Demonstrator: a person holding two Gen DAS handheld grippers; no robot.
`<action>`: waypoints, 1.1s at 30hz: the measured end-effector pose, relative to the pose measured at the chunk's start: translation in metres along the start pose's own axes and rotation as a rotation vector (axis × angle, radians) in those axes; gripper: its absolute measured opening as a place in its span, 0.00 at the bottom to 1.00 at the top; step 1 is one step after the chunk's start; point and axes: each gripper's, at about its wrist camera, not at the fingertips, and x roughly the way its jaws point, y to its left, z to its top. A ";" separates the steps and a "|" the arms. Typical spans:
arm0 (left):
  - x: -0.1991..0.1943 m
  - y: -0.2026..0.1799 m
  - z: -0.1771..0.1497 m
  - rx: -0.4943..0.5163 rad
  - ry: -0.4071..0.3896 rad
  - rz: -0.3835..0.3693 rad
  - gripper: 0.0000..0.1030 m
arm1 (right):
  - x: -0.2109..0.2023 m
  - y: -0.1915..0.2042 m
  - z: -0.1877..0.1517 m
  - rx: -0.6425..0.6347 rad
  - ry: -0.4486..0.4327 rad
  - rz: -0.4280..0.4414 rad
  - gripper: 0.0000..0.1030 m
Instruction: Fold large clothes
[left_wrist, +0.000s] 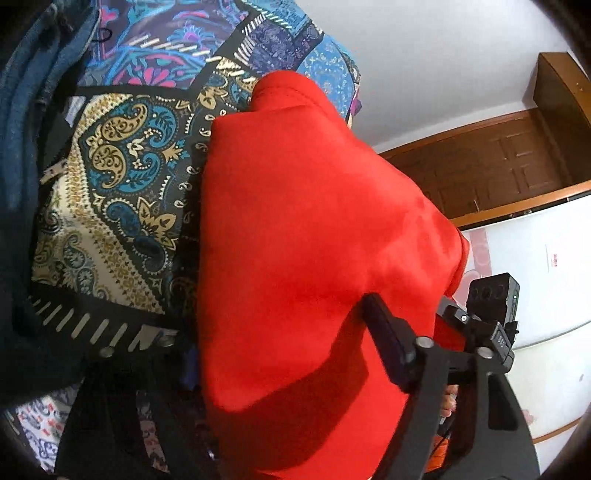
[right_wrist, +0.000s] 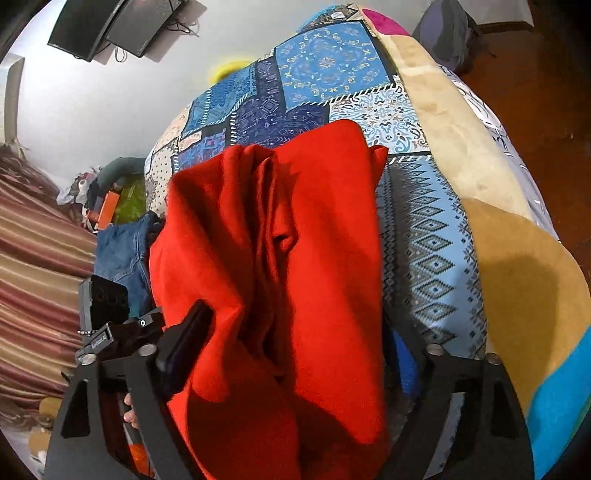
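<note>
Red garment (right_wrist: 280, 266) lies bunched on the patterned bedspread (right_wrist: 424, 258), jeans (right_wrist: 122, 251) at its left. My left tongs (left_wrist: 288, 332) and right tongs (right_wrist: 295, 332) both straddle the cloth; I cannot tell if either pinches it.

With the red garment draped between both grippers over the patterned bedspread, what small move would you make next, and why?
Probably lower the red garment onto the patterned bedspread and smooth it flat. It is bunched into lengthwise folds between the right gripper fingers and also fills the left gripper, so it likely needs spreading before a clean fold. Whether either gripper pinches the cloth is unclear.
</note>
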 end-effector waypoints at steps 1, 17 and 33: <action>-0.004 -0.001 -0.003 0.002 -0.004 0.002 0.63 | -0.001 0.002 -0.001 -0.002 0.001 0.007 0.66; -0.106 -0.071 -0.032 0.215 -0.112 0.097 0.27 | -0.026 0.077 -0.015 -0.026 0.005 0.057 0.21; -0.330 -0.049 0.005 0.309 -0.471 0.194 0.27 | 0.033 0.274 0.016 -0.297 -0.094 0.252 0.21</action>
